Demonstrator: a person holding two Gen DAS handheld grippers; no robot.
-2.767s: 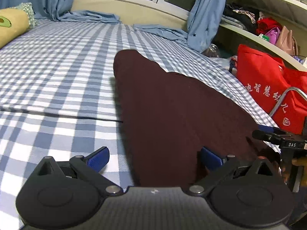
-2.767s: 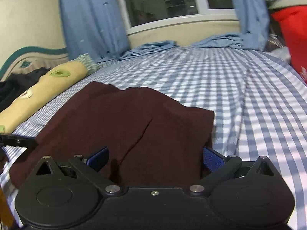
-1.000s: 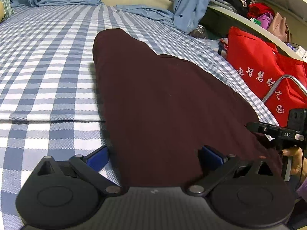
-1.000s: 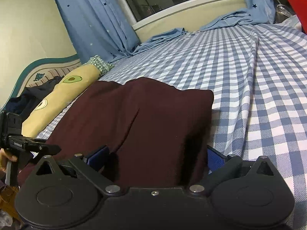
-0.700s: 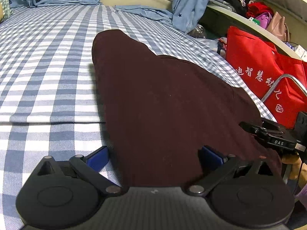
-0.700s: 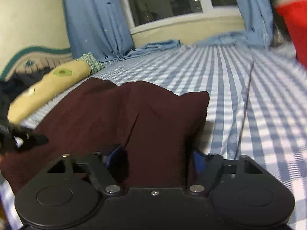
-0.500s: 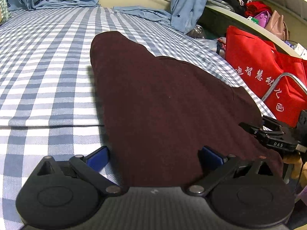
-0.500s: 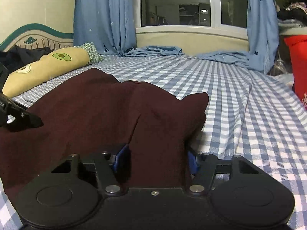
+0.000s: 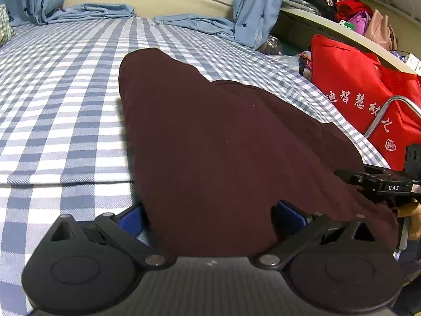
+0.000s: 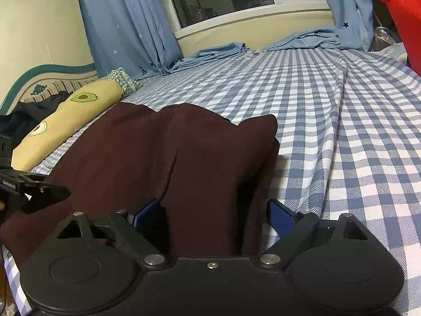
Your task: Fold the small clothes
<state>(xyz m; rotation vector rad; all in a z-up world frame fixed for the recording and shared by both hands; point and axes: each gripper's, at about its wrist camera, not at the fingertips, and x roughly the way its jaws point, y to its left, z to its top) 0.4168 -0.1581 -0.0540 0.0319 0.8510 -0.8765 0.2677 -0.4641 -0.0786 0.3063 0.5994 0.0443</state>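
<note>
Lengthwise, maroon garment (image 9: pixel 231 142) (tapering toward window)

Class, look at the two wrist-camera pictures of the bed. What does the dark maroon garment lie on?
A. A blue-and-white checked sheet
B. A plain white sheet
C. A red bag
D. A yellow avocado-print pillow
A: the dark maroon garment lies spread on the blue-and-white checked sheet; the red bag stands beside the bed and the avocado-print pillow lies apart from the garment.
</note>
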